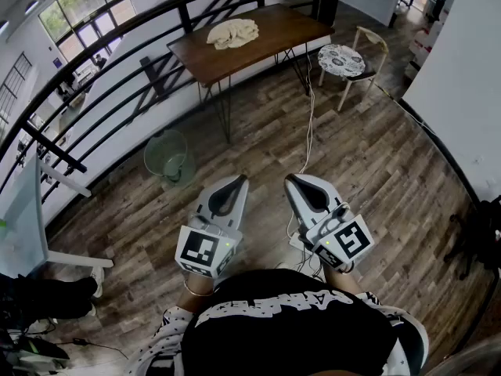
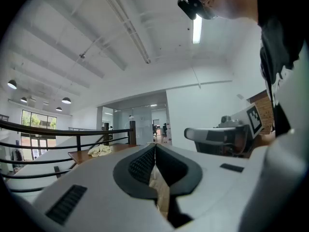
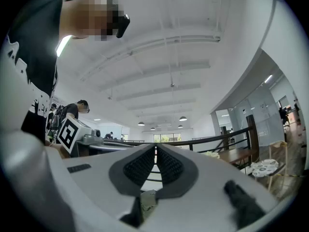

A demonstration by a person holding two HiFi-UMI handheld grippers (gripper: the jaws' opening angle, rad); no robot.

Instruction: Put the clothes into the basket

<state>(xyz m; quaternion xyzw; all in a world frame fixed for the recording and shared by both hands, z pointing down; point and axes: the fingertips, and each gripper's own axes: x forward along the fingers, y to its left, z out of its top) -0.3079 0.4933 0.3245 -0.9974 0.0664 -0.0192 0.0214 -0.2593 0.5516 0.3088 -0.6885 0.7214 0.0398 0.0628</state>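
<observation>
A cream-coloured piece of clothing (image 1: 232, 33) lies crumpled on a brown wooden table (image 1: 274, 37) at the far side of the room; it shows small in the left gripper view as the clothing (image 2: 100, 150) and in the right gripper view as the clothing (image 3: 210, 154). A pale green mesh basket (image 1: 170, 157) stands on the wood floor left of the table. My left gripper (image 1: 239, 180) and right gripper (image 1: 290, 178) are held close to my body, side by side, both shut with nothing between the jaws. Their tips point toward the table, well short of it.
A black railing (image 1: 117, 69) runs behind the table and basket. A white round stool (image 1: 342, 59) and a wooden chair (image 1: 372, 45) stand right of the table. A white cable (image 1: 310, 124) trails across the floor. A person (image 3: 75, 111) stands in the distance in the right gripper view.
</observation>
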